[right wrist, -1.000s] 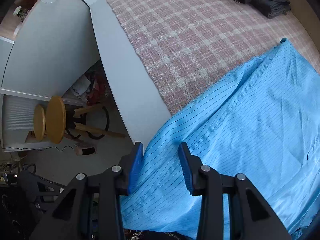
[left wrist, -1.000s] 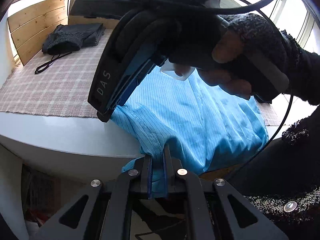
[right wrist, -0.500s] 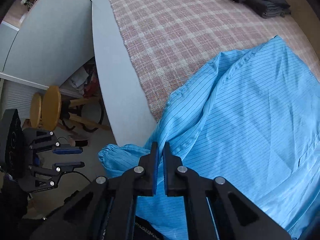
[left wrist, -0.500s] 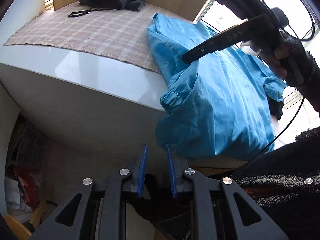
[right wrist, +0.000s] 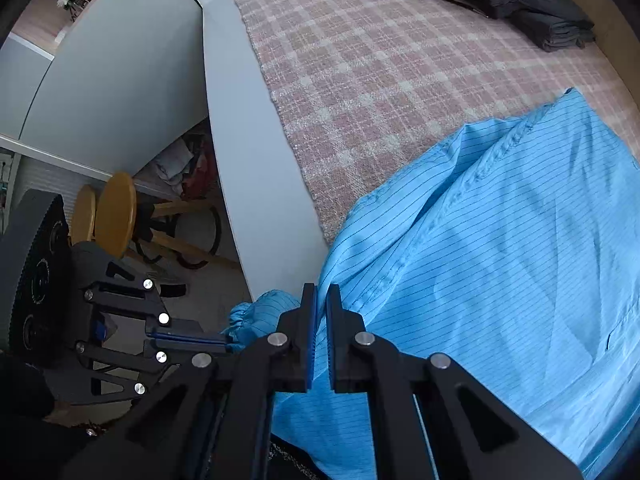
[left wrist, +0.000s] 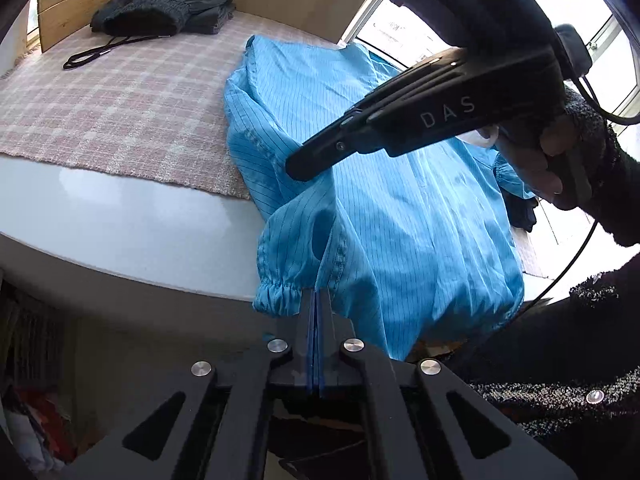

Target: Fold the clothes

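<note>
Your left tool [left wrist: 318, 312] is clamped on the blue pinstriped garment [left wrist: 400, 216] right beside its elastic cuff [left wrist: 276, 296], where the sleeve hangs over the near edge of the tabletop [left wrist: 120, 232]. Your right tool [right wrist: 321, 320] has its pads nearly together with a fold of the same blue cloth between them, just past that edge. The garment lies spread and rumpled across the checked mat [right wrist: 380, 72], its hem spilling off the near edge, so it is not folded: sleeves and body are left to bring in and square up. At the far corner a dark garment [left wrist: 160, 10] lies in a neat folded stack, its drawcord [left wrist: 96, 50] trailing over the mat, so that piece looks finished. The only writing you can read is "DAS" [left wrist: 448, 114] on the side of your right tool.
</note>
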A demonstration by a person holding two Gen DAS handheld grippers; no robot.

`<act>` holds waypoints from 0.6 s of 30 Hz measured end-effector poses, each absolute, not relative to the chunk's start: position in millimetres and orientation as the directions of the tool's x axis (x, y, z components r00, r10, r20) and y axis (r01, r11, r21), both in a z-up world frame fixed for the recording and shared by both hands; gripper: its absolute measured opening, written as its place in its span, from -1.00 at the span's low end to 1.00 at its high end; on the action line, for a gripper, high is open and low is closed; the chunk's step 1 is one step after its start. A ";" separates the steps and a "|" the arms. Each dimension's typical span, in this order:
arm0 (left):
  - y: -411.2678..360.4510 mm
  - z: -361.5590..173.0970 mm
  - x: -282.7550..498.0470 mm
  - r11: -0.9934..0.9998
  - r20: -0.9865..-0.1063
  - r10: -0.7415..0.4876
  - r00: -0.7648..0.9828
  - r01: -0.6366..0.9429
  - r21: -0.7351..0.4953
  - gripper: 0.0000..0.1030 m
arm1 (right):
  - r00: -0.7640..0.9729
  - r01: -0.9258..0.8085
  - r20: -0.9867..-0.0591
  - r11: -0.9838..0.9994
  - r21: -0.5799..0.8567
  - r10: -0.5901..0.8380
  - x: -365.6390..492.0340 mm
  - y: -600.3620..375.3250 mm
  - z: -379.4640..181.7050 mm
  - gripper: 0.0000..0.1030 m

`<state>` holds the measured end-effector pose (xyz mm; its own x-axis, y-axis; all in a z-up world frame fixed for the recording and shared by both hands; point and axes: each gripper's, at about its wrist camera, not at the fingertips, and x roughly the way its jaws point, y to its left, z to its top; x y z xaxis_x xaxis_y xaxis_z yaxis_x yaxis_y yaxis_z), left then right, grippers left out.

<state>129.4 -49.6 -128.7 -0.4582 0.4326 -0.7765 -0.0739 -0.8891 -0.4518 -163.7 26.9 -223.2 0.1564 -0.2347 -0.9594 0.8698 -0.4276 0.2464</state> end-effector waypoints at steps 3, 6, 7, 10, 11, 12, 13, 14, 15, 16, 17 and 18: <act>-51.8 -123.6 142.3 -0.904 -0.788 0.406 -0.463 -0.075 -0.421 -0.98 | 0.150 0.888 -0.962 -0.396 0.233 -0.230 -157.7 23.1 -226.7 -0.91; -64.3 -124.1 141.4 -0.920 -0.805 0.361 -0.471 -0.038 -0.390 -0.75 | 0.138 0.893 -0.969 -0.397 0.212 -0.207 -157.7 23.8 -230.9 -0.91; -68.4 -125.6 138.7 -0.926 -0.814 0.344 -0.468 -0.026 -0.377 -0.62 | 0.143 0.891 -0.968 -0.400 0.216 -0.205 -158.6 24.8 -232.2 -0.91; -65.6 -130.6 126.8 -0.947 -0.841 0.308 -0.445 -0.055 -0.318 -0.44 | 0.145 0.889 -0.968 -0.401 0.219 -0.206 -159.8 27.9 -229.8 -0.91; -62.1 -131.9 123.0 -0.952 -0.849 0.300 -0.434 -0.072 -0.299 -0.44 | 0.144 0.890 -0.968 -0.400 0.219 -0.207 -160.0 28.9 -228.2 -0.91; -57.5 -132.0 119.9 -0.952 -0.851 0.304 -0.428 -0.097 -0.292 -0.44 | 0.144 0.890 -0.967 -0.400 0.218 -0.208 -160.2 30.0 -226.7 -0.91; -54.4 -131.8 116.9 -0.952 -0.853 0.306 -0.424 -0.113 -0.285 -0.40 | 0.144 0.891 -0.967 -0.399 0.218 -0.209 -160.4 31.1 -225.1 -0.91; -52.0 -131.9 113.6 -0.951 -0.853 0.310 -0.420 -0.127 -0.284 -0.39 | 0.143 0.891 -0.967 -0.398 0.218 -0.210 -160.6 32.2 -223.6 -0.91; -50.0 -132.4 110.0 -0.946 -0.851 0.324 -0.413 -0.141 -0.291 -0.39 | 0.143 0.891 -0.967 -0.398 0.219 -0.211 -160.9 33.4 -221.9 -0.91; -48.4 -133.1 106.6 -0.944 -0.850 0.330 -0.410 -0.152 -0.293 -0.38 | 0.144 0.890 -0.966 -0.398 0.221 -0.214 -162.6 35.4 -219.5 -0.91; -47.1 -134.7 103.6 -0.939 -0.850 0.342 -0.400 -0.162 -0.302 -0.39 | 0.143 0.889 -0.966 -0.401 0.221 -0.215 -165.5 38.3 -216.6 -0.91; -45.8 -136.3 100.7 -0.935 -0.850 0.354 -0.389 -0.171 -0.311 -0.41 | 0.142 0.888 -0.966 -0.403 0.221 -0.217 -166.8 39.6 -215.7 -0.91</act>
<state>100.7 -45.8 -136.3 -0.3891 0.3540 -0.8505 -0.1715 -0.9349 -0.3107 -166.8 39.6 -215.7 0.1424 -0.2165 -0.9658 0.8881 -0.4028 0.2213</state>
